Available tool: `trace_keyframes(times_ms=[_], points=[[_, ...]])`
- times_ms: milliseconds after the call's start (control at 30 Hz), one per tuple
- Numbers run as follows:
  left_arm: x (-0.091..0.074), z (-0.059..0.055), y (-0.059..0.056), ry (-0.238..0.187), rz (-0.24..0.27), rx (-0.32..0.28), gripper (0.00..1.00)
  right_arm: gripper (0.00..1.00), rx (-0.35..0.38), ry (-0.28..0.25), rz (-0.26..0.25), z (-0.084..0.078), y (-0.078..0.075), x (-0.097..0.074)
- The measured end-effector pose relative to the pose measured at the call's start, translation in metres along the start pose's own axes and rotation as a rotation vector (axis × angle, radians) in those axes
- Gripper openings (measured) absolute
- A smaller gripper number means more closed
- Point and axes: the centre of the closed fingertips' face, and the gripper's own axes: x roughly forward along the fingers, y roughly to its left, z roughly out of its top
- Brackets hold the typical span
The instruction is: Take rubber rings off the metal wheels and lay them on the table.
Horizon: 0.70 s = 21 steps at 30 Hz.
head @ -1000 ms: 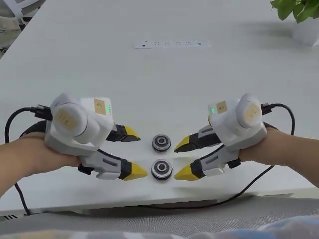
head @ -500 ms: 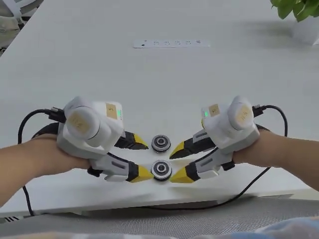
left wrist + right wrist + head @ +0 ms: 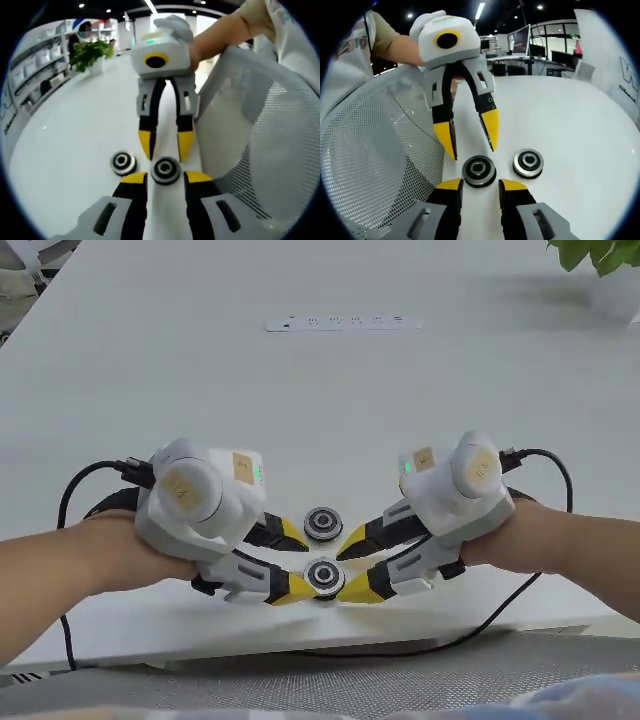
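Two small metal wheels with dark rubber rings lie flat near the table's front edge: a near wheel [image 3: 324, 577] and a far wheel [image 3: 322, 523]. My left gripper [image 3: 292, 560] comes in from the left and my right gripper [image 3: 348, 568] from the right, both open and facing each other. The near wheel [image 3: 166, 170] sits just at the tips of my left gripper [image 3: 166, 177], with the right gripper [image 3: 165, 150] opposite and the far wheel [image 3: 123, 163] beside it. The same near wheel [image 3: 479, 171] lies at the tips of my right gripper [image 3: 481, 185], opposite the left gripper [image 3: 470, 142]; the far wheel [image 3: 528, 163] lies off to one side.
A white power strip [image 3: 342, 323] lies far back on the white table [image 3: 330, 410]. A green plant [image 3: 598, 254] stands at the back right. Cables trail from both grippers over the front edge. A mesh chair back [image 3: 375, 150] is close behind the table edge.
Both grippers have closed in on the near wheel from either side; their lower yellow tips now nearly meet at it. The wheels have not moved.
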Motion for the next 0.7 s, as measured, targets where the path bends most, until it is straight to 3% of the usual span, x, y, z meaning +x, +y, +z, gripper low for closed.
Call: trace_keyframes(times_ms=[600, 700], points=[[0.013, 0.005, 0.001, -0.016, 0.004, -0.047, 0.18, 0.25, 0.03, -0.019, -0.006, -0.001, -0.002, -0.001], [0.015, 0.004, 0.003, -0.022, 0.016, -0.02, 0.16, 0.24, 0.041, -0.023, -0.004, -0.001, -0.001, -0.001]])
